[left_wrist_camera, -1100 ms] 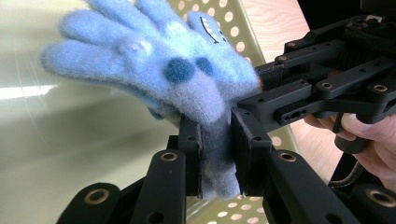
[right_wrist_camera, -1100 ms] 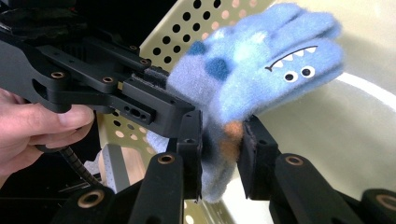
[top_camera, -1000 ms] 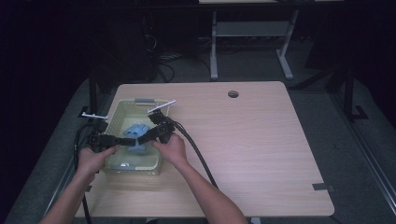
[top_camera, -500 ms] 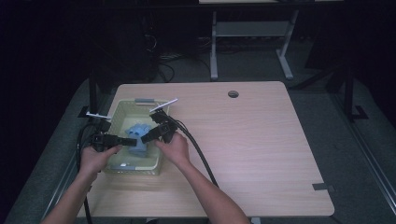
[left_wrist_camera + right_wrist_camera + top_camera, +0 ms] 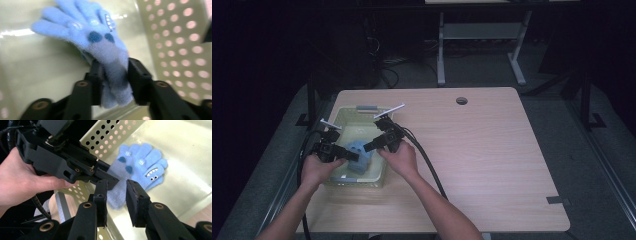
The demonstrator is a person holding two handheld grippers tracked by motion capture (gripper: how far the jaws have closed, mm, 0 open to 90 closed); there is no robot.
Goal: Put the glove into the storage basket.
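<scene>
Since the earlier frames the left gripper [image 5: 113,72] has just been opening its jaws; the cuff of the blue glove [image 5: 100,42] lies between them, the pads close at either side, and whether they press cannot be told. The hands have barely shifted. The right gripper [image 5: 116,195] stands part open just above the glove's [image 5: 140,170] cuff, nothing between its jaws. Both tools point into the pale green basket [image 5: 343,118], where the glove [image 5: 358,152] lies flat on the floor, fingers away from the left gripper [image 5: 346,154]. Perforated walls stand close beside the jaws. The basket sits at the table's [image 5: 492,150] near left corner; right of the right gripper [image 5: 371,146] the tabletop is bare.
</scene>
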